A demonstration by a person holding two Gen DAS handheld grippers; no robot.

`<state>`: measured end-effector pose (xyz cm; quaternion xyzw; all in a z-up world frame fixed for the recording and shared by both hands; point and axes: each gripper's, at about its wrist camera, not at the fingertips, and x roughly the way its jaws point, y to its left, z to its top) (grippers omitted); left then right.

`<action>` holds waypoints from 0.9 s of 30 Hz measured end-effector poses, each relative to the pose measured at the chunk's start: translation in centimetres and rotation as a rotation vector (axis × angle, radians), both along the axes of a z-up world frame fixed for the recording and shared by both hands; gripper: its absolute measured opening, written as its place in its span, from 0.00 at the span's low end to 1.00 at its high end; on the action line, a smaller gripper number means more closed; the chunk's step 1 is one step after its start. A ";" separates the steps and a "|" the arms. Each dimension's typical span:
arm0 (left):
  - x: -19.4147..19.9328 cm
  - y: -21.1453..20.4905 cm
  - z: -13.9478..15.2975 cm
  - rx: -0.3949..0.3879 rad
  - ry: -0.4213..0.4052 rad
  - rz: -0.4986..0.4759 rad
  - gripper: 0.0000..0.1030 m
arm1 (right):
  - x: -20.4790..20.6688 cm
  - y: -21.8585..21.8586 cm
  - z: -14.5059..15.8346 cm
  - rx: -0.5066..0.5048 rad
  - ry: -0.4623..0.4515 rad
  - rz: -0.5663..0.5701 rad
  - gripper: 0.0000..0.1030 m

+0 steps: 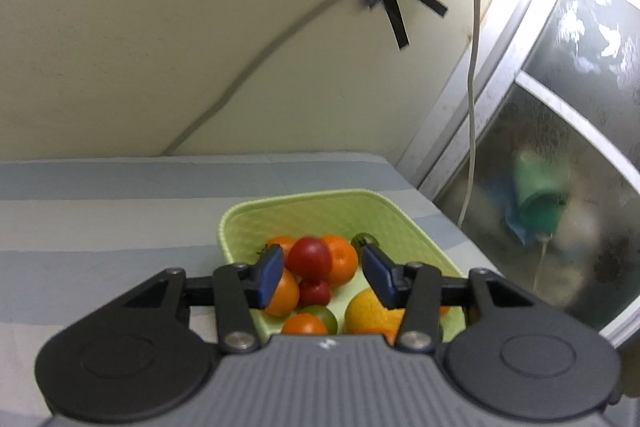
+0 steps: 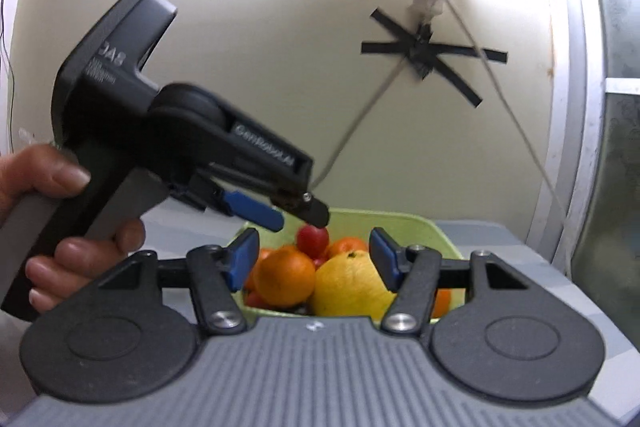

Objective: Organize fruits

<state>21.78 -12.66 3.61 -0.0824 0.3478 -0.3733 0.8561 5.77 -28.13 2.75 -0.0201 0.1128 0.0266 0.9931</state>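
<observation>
The right gripper (image 2: 312, 261) hangs with its blue-padded jaws spread wide before a green basket (image 2: 436, 233) on the striped surface (image 2: 496, 247). Inside lie an orange (image 2: 285, 279), a yellow fruit (image 2: 352, 285) and a red tomato (image 2: 313, 239) on top. A hand (image 2: 60, 227) holds the left gripper (image 2: 298, 217) above the tomato, jaws apart

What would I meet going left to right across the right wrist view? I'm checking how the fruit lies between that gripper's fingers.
Person's hand → left gripper → orange → big yellow fruit → basket's right rim.
</observation>
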 end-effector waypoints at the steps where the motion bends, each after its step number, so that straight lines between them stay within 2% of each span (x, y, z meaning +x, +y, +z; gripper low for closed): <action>1: -0.1 0.4 0.3 -0.007 -0.004 0.010 0.43 | -0.1 -0.1 0.1 0.008 -0.006 -0.004 0.61; 4: -2.1 2.6 1.3 -0.007 -0.052 0.056 0.44 | -0.4 -0.6 0.3 0.040 -0.020 -0.022 0.61; 6: -4.0 4.1 1.8 0.024 -0.097 0.097 0.49 | -0.7 -1.0 0.5 0.075 -0.025 -0.045 0.61; 11: -9.5 7.1 1.5 0.199 -0.220 0.212 0.52 | -1.7 -2.0 1.0 0.212 0.022 -0.077 0.61; 14: -12.3 8.2 0.9 0.276 -0.257 0.261 0.56 | -3.4 -1.8 0.6 0.290 0.078 -0.078 0.61; 18: -15.0 9.5 0.1 0.298 -0.259 0.297 0.67 | -5.9 -0.2 -0.6 0.308 0.116 -0.089 0.61; 20: -16.0 9.9 -0.1 0.297 -0.256 0.309 0.84 | -6.7 0.8 -1.1 0.314 0.139 -0.085 0.61; 24: -18.0 11.0 -0.7 0.302 -0.262 0.328 0.89 | -7.7 2.6 -1.8 0.304 0.172 -0.076 0.61; 27: -18.9 11.7 -1.1 0.302 -0.258 0.336 0.97 | -8.4 3.2 -1.9 0.314 0.172 -0.069 0.62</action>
